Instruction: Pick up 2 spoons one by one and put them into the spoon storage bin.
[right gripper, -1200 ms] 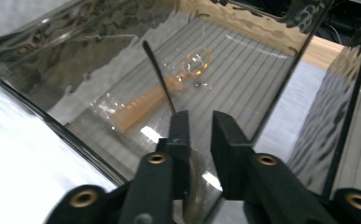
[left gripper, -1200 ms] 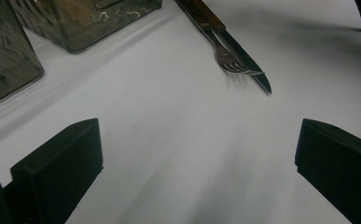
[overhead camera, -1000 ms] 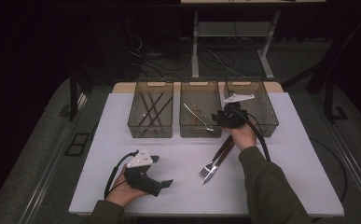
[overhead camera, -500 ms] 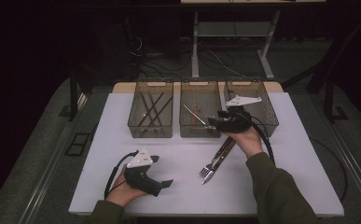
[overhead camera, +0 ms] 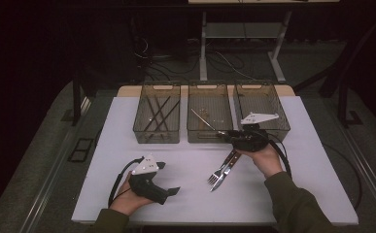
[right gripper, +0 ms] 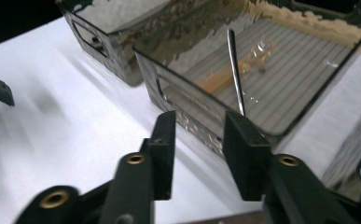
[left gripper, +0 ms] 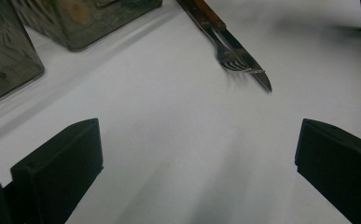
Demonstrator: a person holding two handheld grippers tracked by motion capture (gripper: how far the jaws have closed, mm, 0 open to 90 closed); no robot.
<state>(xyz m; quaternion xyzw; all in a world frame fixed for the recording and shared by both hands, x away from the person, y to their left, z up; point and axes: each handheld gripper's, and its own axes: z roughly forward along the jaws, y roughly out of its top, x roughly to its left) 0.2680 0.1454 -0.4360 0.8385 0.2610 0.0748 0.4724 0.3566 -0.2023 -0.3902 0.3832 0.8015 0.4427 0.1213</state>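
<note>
White table point(overhead camera: 127, 145) in a dark room; fork point(overhead camera: 220, 171) and knife point(overhead camera: 227, 170) lie diagonally, tips toward lower left; both grippers' jaws apart.

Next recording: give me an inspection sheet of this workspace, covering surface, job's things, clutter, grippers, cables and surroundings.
Surface: white table top, bare apart from the cutlery and bins.
Job's things: fork and knife lie side by side on the table; three clear bins at the back: left bin holds dark sticks, middle bin a thin metal utensil, right bin looks empty.
Clutter: nothing seen.
Grippers: left gripper rests near the front edge, jaws wide open; right gripper by the middle bin's front wall, jaws apart, holding nothing.
Cables: a black cable loops from each gripper.
Surroundings: dark floor, table legs and loose wires behind.
</note>
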